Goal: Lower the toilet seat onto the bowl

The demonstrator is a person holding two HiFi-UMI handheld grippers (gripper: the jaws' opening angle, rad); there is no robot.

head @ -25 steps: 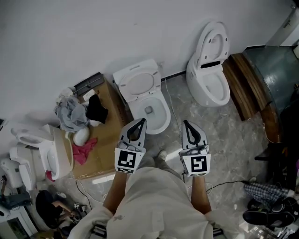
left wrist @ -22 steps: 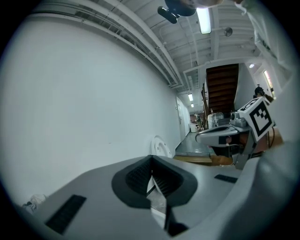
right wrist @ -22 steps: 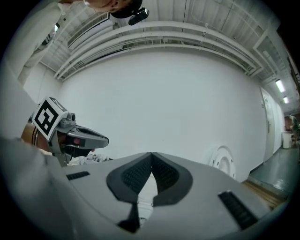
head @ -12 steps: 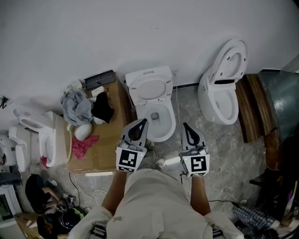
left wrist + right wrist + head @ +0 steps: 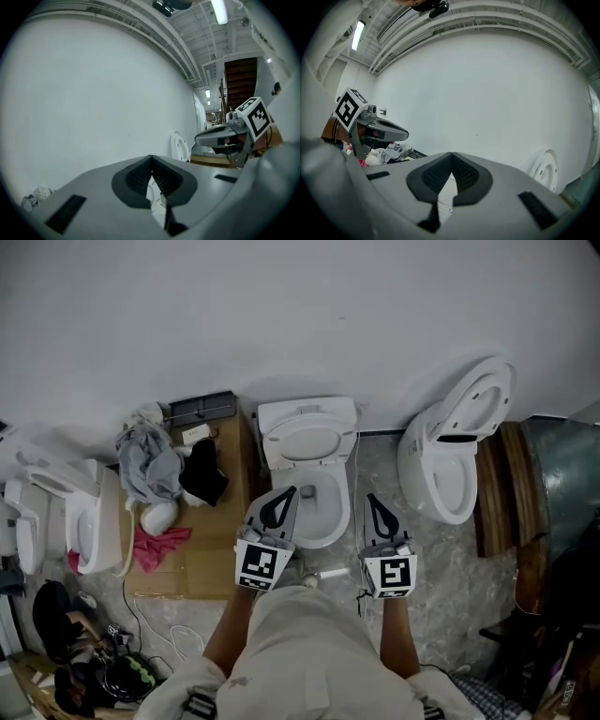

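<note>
The toilet seat (image 5: 307, 440) stands raised against the tank, behind the bowl (image 5: 325, 524). The left gripper (image 5: 286, 493) hangs over the bowl's left rim and the right gripper (image 5: 372, 500) just beside its right rim. Both have their jaws pressed together on nothing. A second toilet (image 5: 441, 474) stands to the bowl's right.

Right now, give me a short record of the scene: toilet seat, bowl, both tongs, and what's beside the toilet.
seat: toilet seat raised, upright at the back
bowl: bowl uncovered
left tongs: left tongs shut, empty, clear of the seat
right tongs: right tongs shut, empty, clear of the seat
beside: cardboard box with clothes at left; second toilet at right
</note>
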